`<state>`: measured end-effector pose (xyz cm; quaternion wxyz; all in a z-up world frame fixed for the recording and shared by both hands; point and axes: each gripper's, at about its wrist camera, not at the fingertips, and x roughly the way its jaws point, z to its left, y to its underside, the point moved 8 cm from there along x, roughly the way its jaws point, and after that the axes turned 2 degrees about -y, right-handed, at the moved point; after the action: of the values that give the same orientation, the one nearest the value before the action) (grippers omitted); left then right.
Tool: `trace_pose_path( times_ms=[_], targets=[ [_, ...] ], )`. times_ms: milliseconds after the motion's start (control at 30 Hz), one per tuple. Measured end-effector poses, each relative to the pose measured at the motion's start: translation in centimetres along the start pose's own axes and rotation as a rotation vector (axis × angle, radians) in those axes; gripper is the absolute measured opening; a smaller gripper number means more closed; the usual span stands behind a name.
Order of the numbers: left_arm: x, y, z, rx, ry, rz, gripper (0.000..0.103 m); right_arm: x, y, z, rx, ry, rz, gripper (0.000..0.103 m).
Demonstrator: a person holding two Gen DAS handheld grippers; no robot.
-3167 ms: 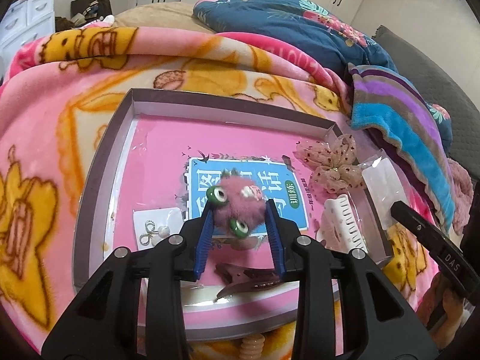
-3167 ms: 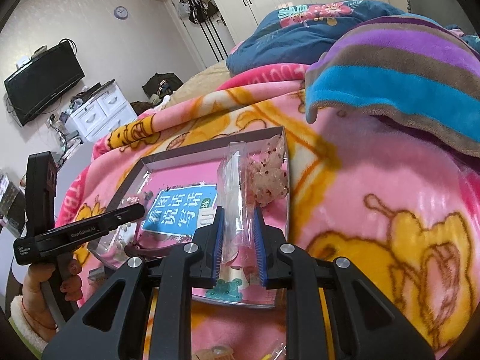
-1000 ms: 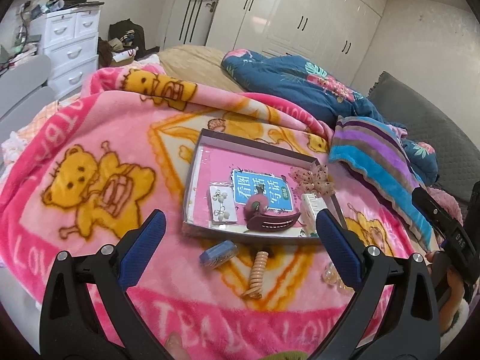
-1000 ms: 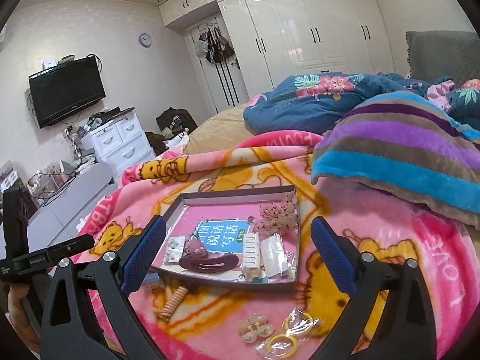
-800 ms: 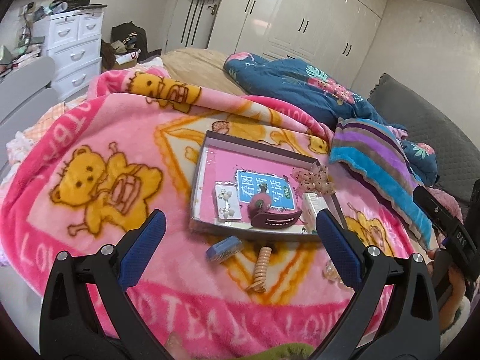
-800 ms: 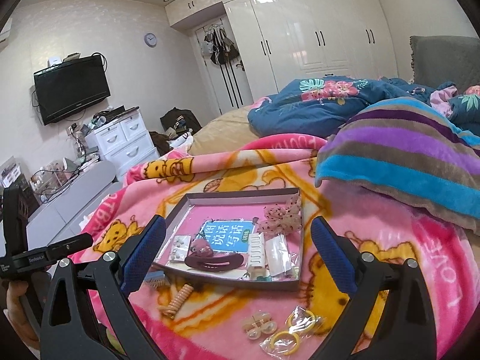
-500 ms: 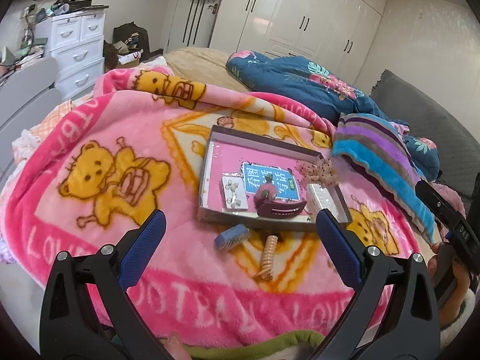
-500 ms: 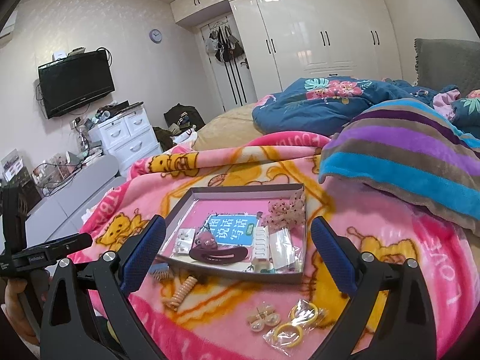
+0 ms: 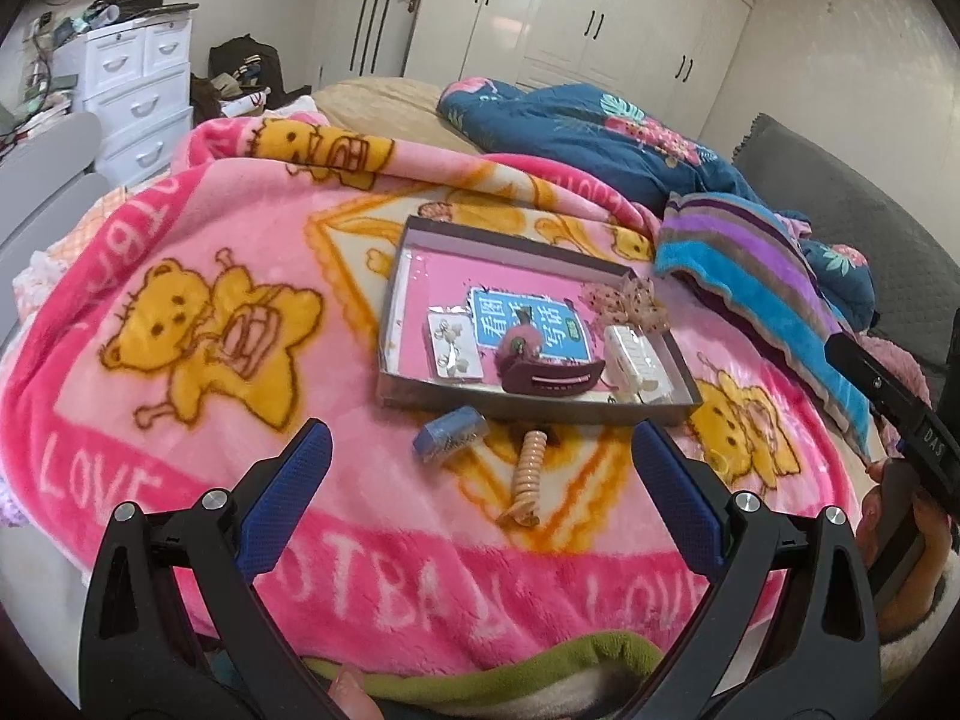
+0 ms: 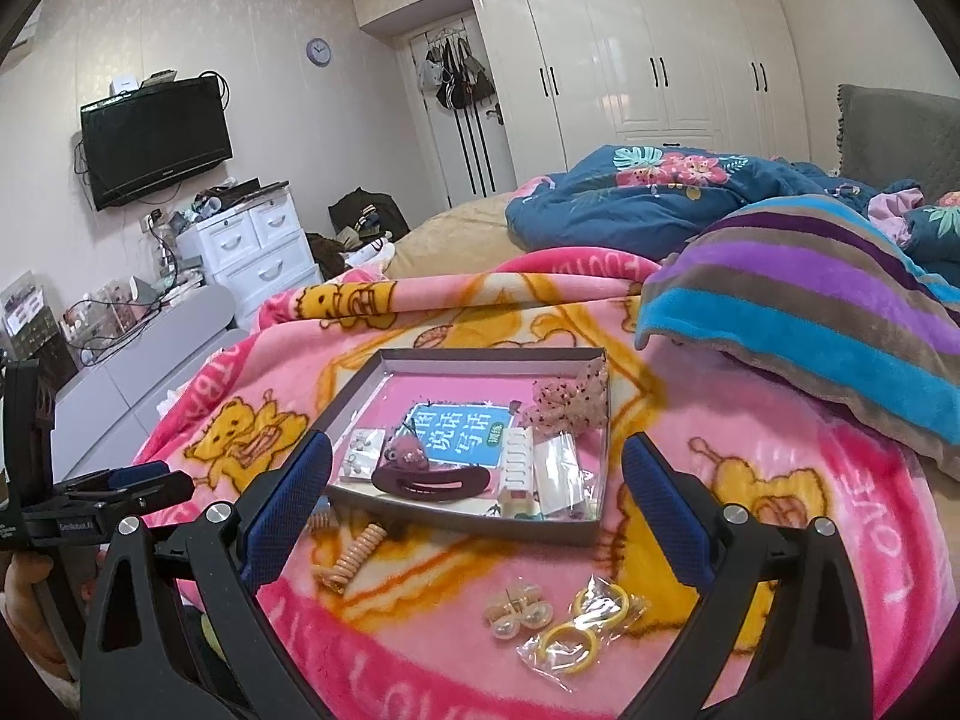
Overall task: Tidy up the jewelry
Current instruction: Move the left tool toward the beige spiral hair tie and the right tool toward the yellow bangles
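Both the left hand-held gripper [image 9: 480,492] and the right hand-held gripper [image 10: 477,498] are held wide apart with nothing between the fingers. A dark red hair claw [image 10: 429,483] is seen inside the tray [image 10: 480,355] on the bed; a coiled hair tie [image 10: 354,558] and bagged yellow rings [image 10: 579,630] are seen just outside the tray's near edge.

Both wrist cameras are looking forward over the pink blanket [image 9: 252,252] from well back and above. The left view is sitting left of the shallow tray [image 9: 414,396], keeping it mid-frame; the right view is facing it from the right, lower down — both are sharing that tray [image 10: 591,531] and the wardrobe [image 10: 654,54] beyond.
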<state>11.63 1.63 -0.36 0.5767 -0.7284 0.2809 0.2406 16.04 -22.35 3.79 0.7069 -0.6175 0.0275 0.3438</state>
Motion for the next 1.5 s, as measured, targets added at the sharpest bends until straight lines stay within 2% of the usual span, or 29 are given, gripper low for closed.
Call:
trace_pose_path(
  times_ms=[300,800,1033,1500],
  targets=[
    [1.4,1.4,-0.8,0.023,0.011,0.042,0.094,0.3,1.2,-0.9,0.003,0.018,0.029,0.097],
    [4.9,4.5,-3.1,0.072,0.038,0.140,0.094,1.2,5.6,-3.9,0.045,0.051,0.140,0.097],
    [6.5,5.8,-3.8,0.114,0.016,0.166,0.094,1.7,7.8,-5.0,0.062,0.063,0.195,0.097],
    [8.7,6.4,-3.5,0.108,0.000,0.191,0.094,3.4,12.3,-6.9,0.166,0.054,0.317,0.097]
  ],
)
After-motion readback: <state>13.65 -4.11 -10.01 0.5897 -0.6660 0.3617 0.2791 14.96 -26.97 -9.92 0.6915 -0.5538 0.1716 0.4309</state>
